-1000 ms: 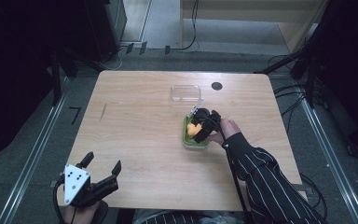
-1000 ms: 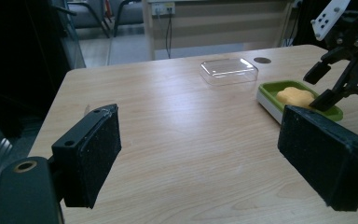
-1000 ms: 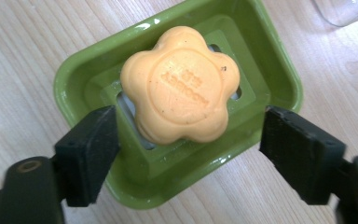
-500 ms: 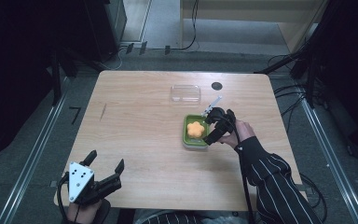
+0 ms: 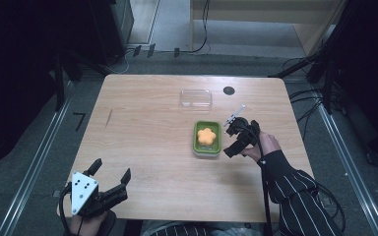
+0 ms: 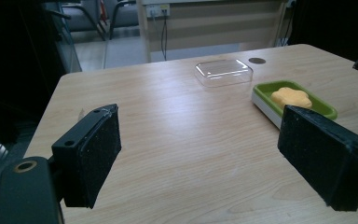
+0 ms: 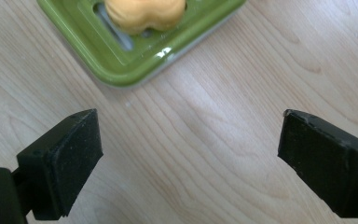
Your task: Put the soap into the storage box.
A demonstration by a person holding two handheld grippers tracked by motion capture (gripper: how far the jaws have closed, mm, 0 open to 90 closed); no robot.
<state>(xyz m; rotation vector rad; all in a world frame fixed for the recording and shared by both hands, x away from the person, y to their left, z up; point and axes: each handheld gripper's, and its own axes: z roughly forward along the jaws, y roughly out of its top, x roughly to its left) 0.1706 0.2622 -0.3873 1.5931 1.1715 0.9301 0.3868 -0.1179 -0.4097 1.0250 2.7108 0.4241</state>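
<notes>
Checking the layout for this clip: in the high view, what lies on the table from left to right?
Left gripper → clear lid → green dish holding the orange flower-shaped soap → right gripper.

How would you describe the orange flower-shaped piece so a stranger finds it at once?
Look at the wooden table, right of its centre. There a green tray stands, nearer than the clear plastic lid. The orange flower-shaped soap lies inside it, the single orange thing.

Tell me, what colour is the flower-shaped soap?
Orange; the soap shows best in the left gripper view.
</notes>
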